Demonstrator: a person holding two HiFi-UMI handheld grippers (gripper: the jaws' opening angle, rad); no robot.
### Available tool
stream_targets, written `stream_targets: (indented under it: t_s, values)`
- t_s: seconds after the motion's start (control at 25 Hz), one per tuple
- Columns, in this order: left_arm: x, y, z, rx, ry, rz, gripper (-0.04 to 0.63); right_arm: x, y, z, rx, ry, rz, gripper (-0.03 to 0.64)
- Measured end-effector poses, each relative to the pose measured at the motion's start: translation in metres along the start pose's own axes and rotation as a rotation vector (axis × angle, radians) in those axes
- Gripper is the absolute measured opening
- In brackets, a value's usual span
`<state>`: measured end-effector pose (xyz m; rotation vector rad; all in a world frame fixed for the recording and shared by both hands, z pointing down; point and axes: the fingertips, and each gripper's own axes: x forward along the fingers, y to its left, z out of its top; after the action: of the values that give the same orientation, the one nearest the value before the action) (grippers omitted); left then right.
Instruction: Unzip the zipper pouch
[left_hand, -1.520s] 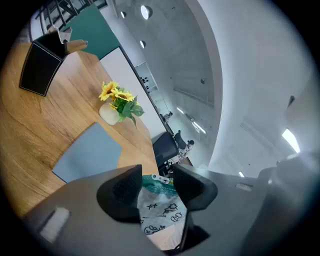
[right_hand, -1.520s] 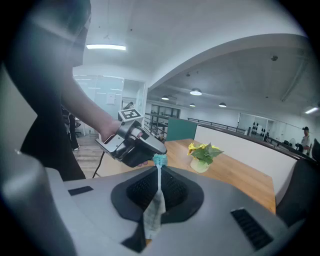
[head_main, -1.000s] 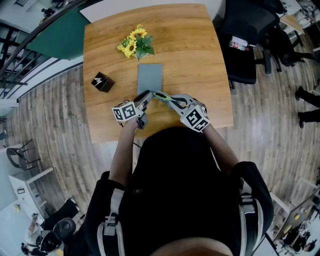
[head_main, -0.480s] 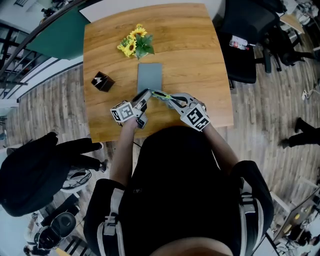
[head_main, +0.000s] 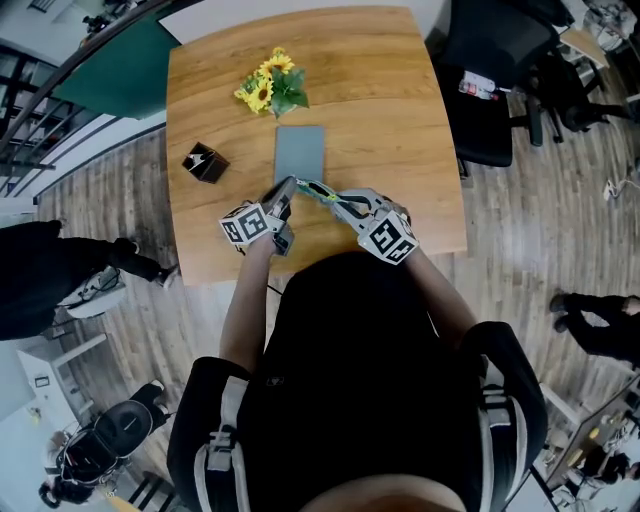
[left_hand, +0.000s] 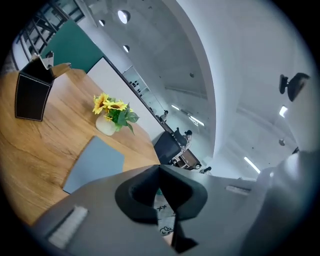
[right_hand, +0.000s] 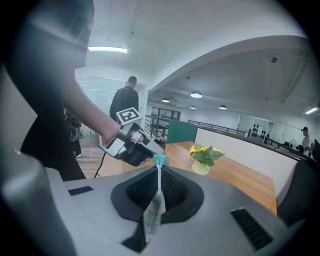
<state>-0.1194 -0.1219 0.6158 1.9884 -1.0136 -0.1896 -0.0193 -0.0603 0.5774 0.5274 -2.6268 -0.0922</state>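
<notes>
Left tongs (left_hand: 159, 172) have just closed on the zipper pouch (right_hand: 154, 205); right tongs (right_hand: 159, 175) clamped on its other end; pouch held over table's (head_main: 400, 120) near edge; open wood to the right; grey mat (head_main: 299, 155) just beyond; sunflowers (head_main: 272, 88) far; black box (head_main: 205, 163) left; office chair (head_main: 490, 90) off right edge.

Thin pale zipper pouch (right_hand: 152, 212), upright, edge-on

On your left gripper (head_main: 288, 188) the jaws have just been closing onto the zipper pouch (head_main: 322, 192); a bystander (head_main: 45, 275) now stands at left.
</notes>
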Motion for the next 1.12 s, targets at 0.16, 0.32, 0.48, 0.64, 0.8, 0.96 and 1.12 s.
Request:
stream_targets:
  t_s: [0.16, 0.32, 0.48, 0.64, 0.8, 0.96, 1.12]
  values:
    - [0.0, -0.002, 0.0, -0.019, -0.009, -0.019, -0.004, 0.0, -0.001, -0.004, 0.012, 0.004, 0.002, 0.012]
    - [0.001, -0.011, -0.003, -0.084, -0.012, -0.119, -0.002, -0.001, 0.0, -0.006, 0.013, -0.001, 0.001, 0.012]
    - [0.006, -0.022, -0.01, -0.16, 0.016, -0.199, -0.002, -0.001, 0.0, -0.005, 0.005, -0.003, 0.004, 0.012]
    - [0.013, -0.019, -0.013, -0.087, 0.044, -0.154, 0.002, 0.0, 0.0, -0.005, -0.002, 0.001, 0.003, 0.012]
    - [0.015, -0.017, -0.011, -0.055, 0.058, -0.134, 0.003, 0.0, 0.0, -0.006, -0.003, 0.005, 0.002, 0.012]
    - [0.014, -0.011, -0.013, -0.052, 0.073, -0.117, 0.017, 0.0, 0.0, -0.005, -0.004, 0.002, 0.004, 0.012]
    - [0.013, -0.012, -0.011, -0.065, 0.07, -0.118, 0.008, 0.001, 0.0, -0.004, -0.013, -0.002, 0.005, 0.012]
